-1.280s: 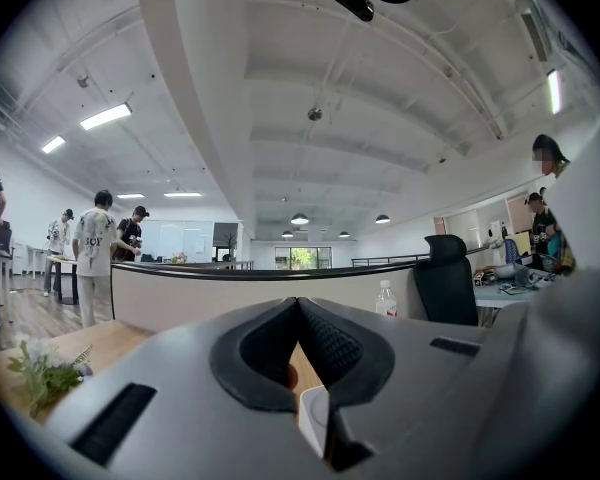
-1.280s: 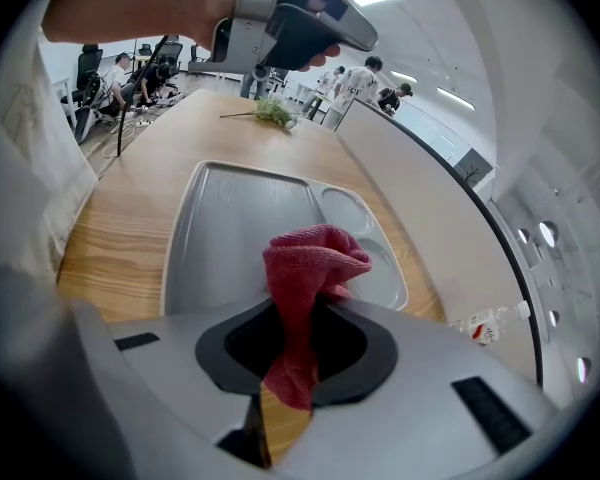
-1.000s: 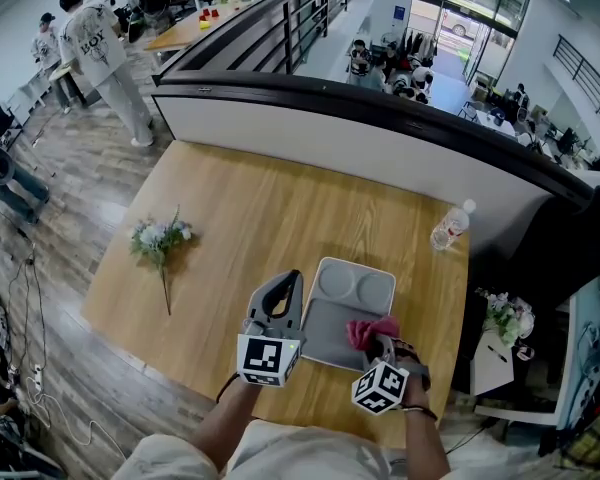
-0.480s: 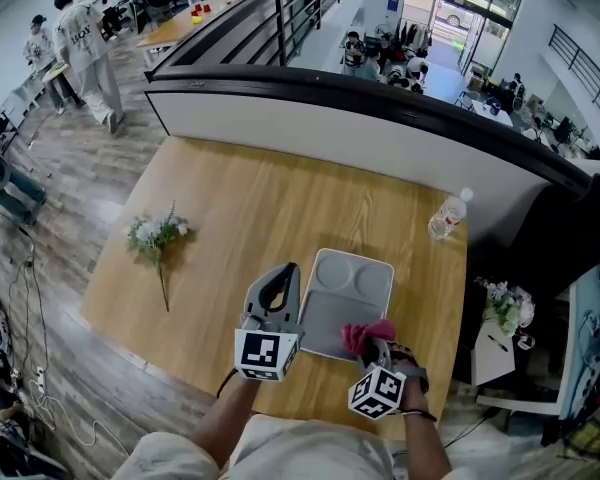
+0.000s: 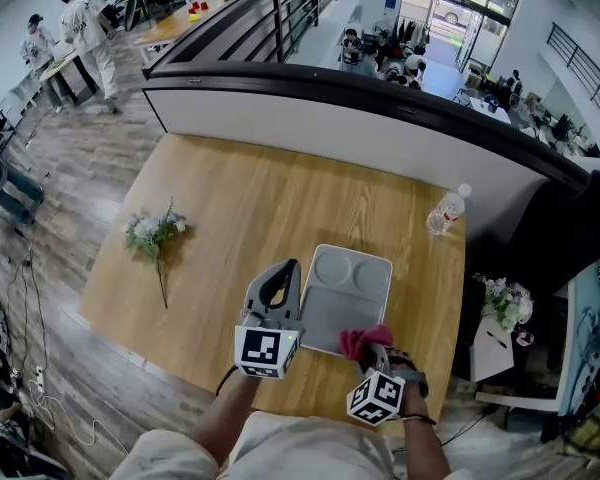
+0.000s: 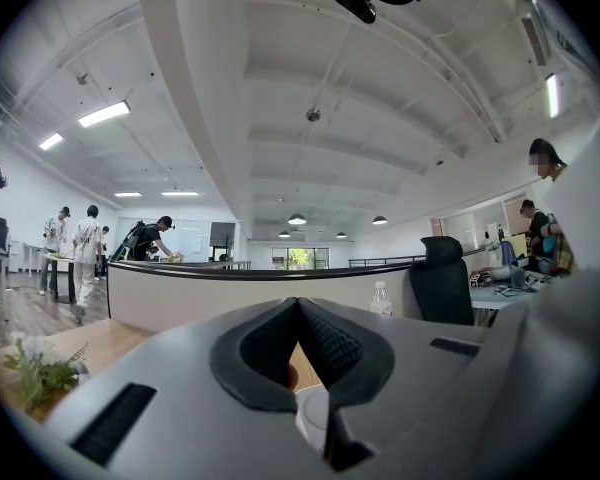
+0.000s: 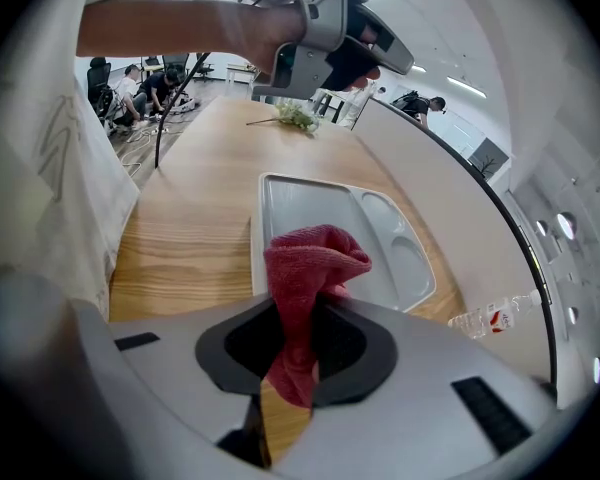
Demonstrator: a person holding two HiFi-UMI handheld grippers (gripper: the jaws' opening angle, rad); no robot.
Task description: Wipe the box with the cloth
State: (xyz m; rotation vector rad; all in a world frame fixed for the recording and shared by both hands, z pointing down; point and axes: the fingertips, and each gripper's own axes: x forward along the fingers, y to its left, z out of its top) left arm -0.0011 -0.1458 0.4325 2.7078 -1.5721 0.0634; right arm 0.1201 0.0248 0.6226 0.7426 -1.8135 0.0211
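Cloth (image 7: 305,268): soft, limp, light; was pinched mid-fold in the right claw (image 7: 298,343), over the near end of the box (image 5: 332,313).
Box: rigid grey tray, probably light and prone to slide; lay flat on the table (image 5: 210,218); best steadied at a rim.
Left claw (image 6: 298,313): closed, empty, by the box's left edge.
Views: right gripper view alone showed the cloth's tail hanging through the claw.

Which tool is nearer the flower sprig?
Left. The left tool, shut and empty, is at the grey tray's left edge, on the flower sprig's side. The right tool, shut on the red cloth, is at the tray's near right corner, farther off.
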